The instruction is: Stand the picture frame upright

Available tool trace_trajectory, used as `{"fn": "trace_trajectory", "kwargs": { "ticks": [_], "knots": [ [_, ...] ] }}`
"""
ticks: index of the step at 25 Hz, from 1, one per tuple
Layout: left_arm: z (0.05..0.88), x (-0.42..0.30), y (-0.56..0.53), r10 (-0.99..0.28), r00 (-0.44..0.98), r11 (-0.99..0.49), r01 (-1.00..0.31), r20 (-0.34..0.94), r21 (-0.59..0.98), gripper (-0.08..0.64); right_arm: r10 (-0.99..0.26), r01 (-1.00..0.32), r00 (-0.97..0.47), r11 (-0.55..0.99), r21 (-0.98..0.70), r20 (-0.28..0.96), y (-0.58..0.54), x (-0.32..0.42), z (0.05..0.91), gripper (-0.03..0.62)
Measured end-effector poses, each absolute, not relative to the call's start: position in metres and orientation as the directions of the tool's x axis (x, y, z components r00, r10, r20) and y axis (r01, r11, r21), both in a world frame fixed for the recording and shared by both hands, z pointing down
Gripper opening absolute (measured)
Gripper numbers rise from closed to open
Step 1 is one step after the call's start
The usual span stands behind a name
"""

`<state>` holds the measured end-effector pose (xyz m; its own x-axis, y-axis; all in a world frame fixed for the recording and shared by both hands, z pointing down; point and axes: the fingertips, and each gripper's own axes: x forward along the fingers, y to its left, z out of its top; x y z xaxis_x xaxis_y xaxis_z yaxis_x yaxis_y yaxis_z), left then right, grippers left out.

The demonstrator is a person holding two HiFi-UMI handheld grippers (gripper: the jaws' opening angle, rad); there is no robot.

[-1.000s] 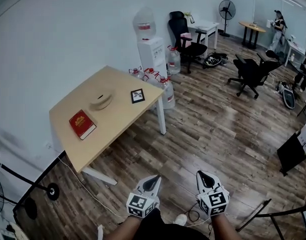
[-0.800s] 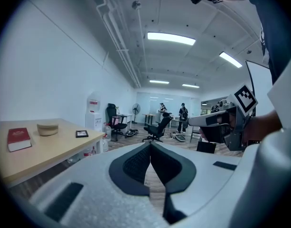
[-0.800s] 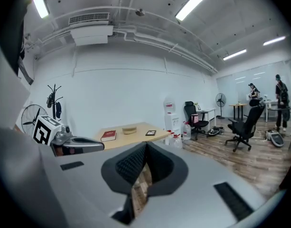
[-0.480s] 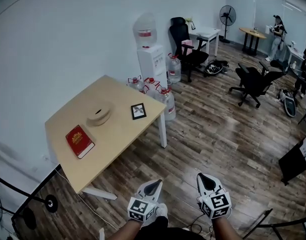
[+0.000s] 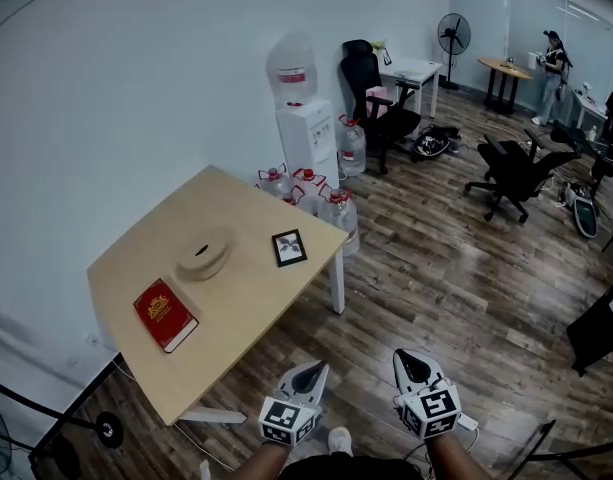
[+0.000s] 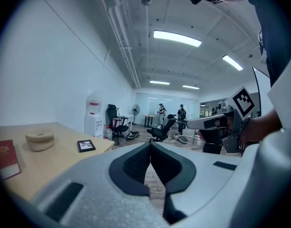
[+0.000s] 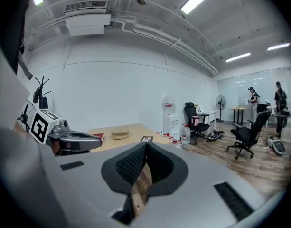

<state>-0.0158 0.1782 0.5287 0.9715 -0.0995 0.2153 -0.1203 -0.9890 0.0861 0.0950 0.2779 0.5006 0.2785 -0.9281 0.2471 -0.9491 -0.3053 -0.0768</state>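
A small black picture frame (image 5: 289, 247) lies flat on the light wooden table (image 5: 236, 298), near its right corner; it also shows in the left gripper view (image 6: 86, 145) and the right gripper view (image 7: 146, 139). My left gripper (image 5: 313, 371) and right gripper (image 5: 411, 357) hang side by side over the floor, well short of the table. Both are shut with nothing between the jaws. From the left gripper (image 6: 150, 145) the table lies ahead to the left. Looking from the right gripper (image 7: 146, 145), the table is straight beyond the tips.
A red book (image 5: 166, 314) and a round tan bowl-like object (image 5: 206, 255) lie on the table. Water bottles (image 5: 338, 213) and a dispenser (image 5: 308, 133) stand by the table's far corner. Office chairs (image 5: 511, 173), desks and people are farther back on the wood floor.
The view has come nearer the table, which now looks larger and lower in the head view. Both grippers stay shut and side by side.
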Motion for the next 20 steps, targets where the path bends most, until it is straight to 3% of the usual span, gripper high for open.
{"fn": "trace_trajectory", "kwargs": {
  "ticks": [10, 20],
  "knots": [
    [0.523, -0.001, 0.132, -0.071, 0.974, -0.993, -0.09, 0.216, 0.08, 0.0, -0.944, -0.962, 0.237, -0.261, -0.077, 0.231, 0.219, 0.108, 0.499, 0.009],
    [0.531, 0.061, 0.088, -0.094, 0.966, -0.992, -0.112, 0.242, 0.061, 0.0, -0.958, -0.972, 0.191, -0.214, -0.094, 0.212, 0.162, 0.178, 0.505, 0.009]
  ]
}}
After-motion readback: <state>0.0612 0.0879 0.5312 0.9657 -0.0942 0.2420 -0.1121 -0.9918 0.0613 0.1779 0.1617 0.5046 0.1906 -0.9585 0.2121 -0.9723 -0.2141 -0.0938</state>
